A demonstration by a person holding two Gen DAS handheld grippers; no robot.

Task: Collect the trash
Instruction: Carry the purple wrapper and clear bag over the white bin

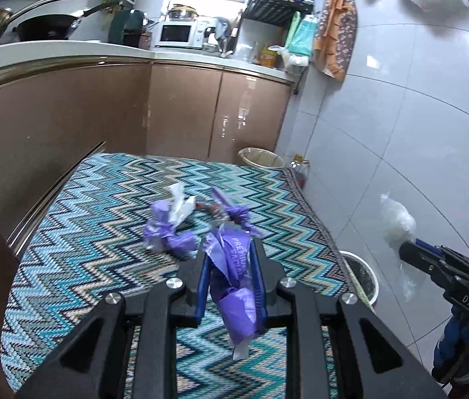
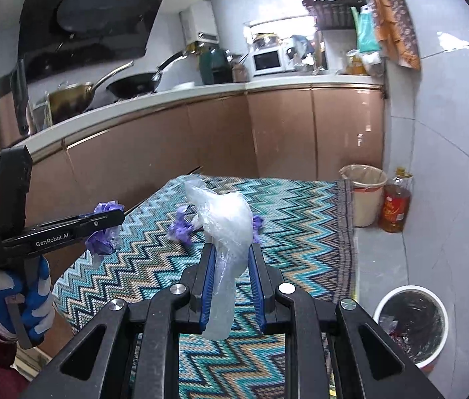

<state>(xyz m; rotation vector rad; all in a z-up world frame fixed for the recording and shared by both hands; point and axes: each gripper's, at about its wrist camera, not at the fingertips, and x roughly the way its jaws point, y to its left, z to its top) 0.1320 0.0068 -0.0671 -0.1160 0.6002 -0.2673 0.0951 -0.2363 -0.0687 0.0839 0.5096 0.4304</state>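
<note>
My left gripper (image 1: 229, 246) is shut on a crumpled purple tissue wrapper (image 1: 234, 276), held above the zigzag rug (image 1: 101, 232). More purple wrapper scraps (image 1: 164, 232) and a white paper scrap (image 1: 179, 202) lie on the rug ahead. My right gripper (image 2: 231, 247) is shut on a clear plastic bag (image 2: 228, 212) that sticks up between its fingers. In the right wrist view the left gripper (image 2: 115, 219) shows at the left with its purple wrapper (image 2: 101, 239). A white trash bin (image 2: 410, 288) with a dark liner stands on the floor at the lower right.
Brown kitchen cabinets (image 2: 284, 133) run along the left and far side. A beige bin (image 2: 364, 193) and an oil bottle (image 2: 395, 206) stand in the far corner by the tiled wall. A gloved hand (image 2: 32, 302) holds the left gripper.
</note>
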